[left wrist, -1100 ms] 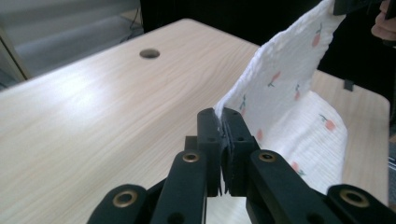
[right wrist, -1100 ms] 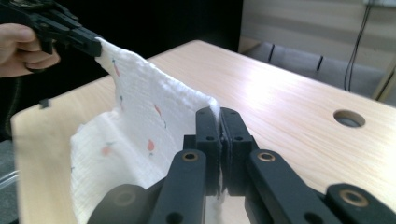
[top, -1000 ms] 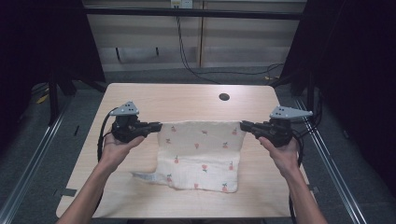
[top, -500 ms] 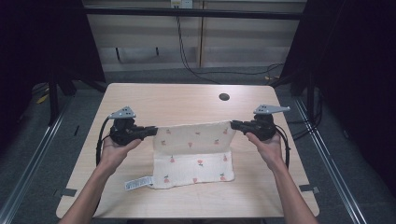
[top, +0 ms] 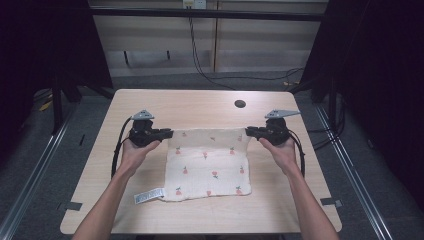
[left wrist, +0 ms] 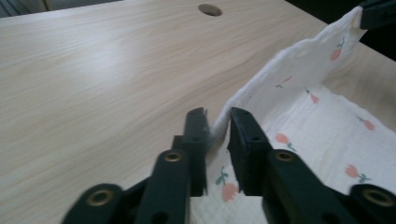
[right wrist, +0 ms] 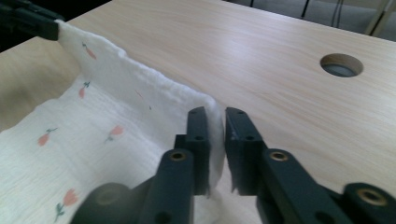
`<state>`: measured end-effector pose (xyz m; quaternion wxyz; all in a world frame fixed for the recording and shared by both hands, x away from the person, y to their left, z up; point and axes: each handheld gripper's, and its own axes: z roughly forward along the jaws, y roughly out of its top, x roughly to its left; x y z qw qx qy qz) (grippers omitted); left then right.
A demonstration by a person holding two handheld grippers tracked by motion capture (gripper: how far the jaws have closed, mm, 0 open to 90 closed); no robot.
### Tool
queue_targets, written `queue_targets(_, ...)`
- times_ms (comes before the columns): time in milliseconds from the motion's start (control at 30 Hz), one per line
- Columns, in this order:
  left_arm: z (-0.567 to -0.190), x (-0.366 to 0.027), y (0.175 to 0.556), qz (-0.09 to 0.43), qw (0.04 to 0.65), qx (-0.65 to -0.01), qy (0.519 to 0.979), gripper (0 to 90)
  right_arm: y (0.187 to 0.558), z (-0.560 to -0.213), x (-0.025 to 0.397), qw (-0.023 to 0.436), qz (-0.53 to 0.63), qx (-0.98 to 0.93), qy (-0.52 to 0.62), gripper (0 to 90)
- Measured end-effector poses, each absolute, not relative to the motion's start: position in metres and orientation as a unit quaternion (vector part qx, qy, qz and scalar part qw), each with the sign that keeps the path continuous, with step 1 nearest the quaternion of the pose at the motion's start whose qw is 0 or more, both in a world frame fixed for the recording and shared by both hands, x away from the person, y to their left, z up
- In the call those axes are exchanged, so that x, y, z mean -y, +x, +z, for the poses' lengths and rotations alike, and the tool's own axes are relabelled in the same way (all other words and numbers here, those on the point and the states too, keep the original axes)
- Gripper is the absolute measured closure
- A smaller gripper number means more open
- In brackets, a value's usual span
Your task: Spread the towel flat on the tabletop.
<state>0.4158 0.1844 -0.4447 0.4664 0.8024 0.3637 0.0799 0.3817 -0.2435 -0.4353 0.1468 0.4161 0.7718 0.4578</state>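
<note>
Two grippers (top: 169, 133) (top: 248, 132), cloth (top: 207, 165) edge crosswise

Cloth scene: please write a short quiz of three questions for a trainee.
1. True or false: the left gripper pinches a corner of the cloth.
2. What does the right gripper hold? A the white label; B a far corner of the cloth; C nothing.
3. What print is on the cloth?
Key: 1 true. 2 B. 3 Small red flowers with green stems.
</note>
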Motion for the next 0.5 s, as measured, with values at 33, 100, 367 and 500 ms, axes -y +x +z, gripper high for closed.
queue_targets(33,-0.445,-0.184,0.416,0.08,0.466,-0.364,0.802,72.8,0.382,-0.435,0.243,0.147,0.458,-0.772,0.416,77.0)
queue_targets(100,-0.446,-0.184,0.417,0.087,0.462,-0.374,0.8,64.3,0.384,-0.437,0.244,0.156,0.45,-0.771,0.423,76.5)
queue_targets(367,-0.45,-0.194,0.402,0.086,0.45,-0.37,0.808,59.1,0.373,-0.44,0.241,0.148,0.436,-0.785,0.414,70.9)
queue_targets(500,-0.451,-0.193,0.384,0.093,0.43,-0.358,0.824,61.9,0.359,-0.447,0.236,0.131,0.431,-0.796,0.404,68.9)
